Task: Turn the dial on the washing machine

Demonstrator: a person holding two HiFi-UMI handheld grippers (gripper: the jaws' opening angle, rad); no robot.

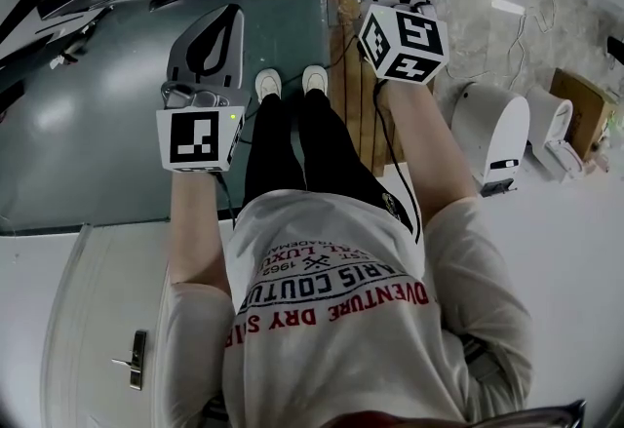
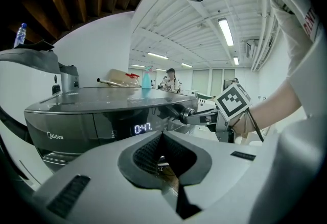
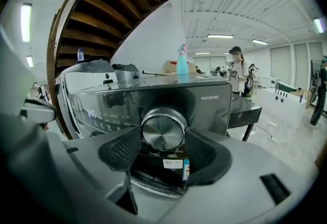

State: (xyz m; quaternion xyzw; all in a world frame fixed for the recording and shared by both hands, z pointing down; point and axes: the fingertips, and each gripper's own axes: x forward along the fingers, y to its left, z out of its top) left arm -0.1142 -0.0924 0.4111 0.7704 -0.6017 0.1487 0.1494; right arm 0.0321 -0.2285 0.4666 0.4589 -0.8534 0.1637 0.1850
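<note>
Room: bright white hall.
Dial: on the washing machine front panel, towards its right end.
Right gripper: I have it clamped on the dial.
Left gripper: closed, empty, off the machine.

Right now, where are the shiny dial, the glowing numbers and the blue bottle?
dial (image 3: pixel 163 129): right gripper view, centre of its metal face.
glowing numbers (image 2: pixel 142 128): left gripper view, on the digits.
blue bottle (image 3: pixel 182 66): right gripper view, on its body.
</note>
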